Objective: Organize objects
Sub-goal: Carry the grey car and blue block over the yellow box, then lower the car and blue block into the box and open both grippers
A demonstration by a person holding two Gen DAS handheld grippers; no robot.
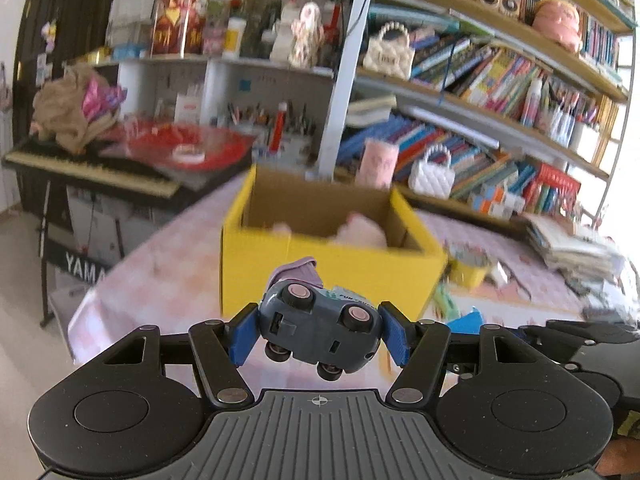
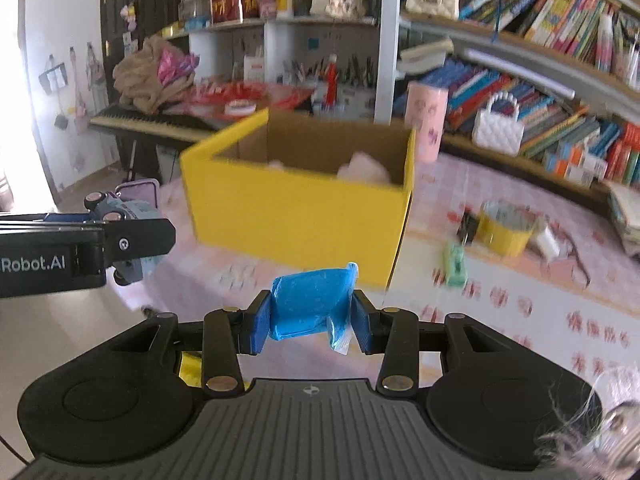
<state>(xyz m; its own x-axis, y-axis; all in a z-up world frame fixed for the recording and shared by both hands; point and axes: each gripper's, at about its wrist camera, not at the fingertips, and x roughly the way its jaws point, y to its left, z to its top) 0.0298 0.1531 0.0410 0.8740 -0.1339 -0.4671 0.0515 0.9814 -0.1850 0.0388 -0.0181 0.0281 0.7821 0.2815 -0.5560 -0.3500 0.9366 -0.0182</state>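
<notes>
With both claws pinching loads, left (image 1: 320, 330) a toy car (image 1: 320, 326), right (image 2: 311, 316) a blue packet (image 2: 310, 304), we note the yellow box (image 2: 296, 216) lies ahead, open side up, nearer neither.

Crowded bookshelves (image 1: 500, 80), keyboard (image 1: 92, 168), perhaps tiled floor (image 1: 20, 280)

Crowded bookshelves (image 1: 500, 80) and a keyboard (image 1: 92, 168)
A white quilted handbag (image 2: 498, 128) sits among the books; what looks like crumpled brown cloth (image 2: 144, 76) lies on the keyboard.

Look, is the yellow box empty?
No, the yellow box already has something soft and pink lying inside it against the brown inner wall.
</notes>
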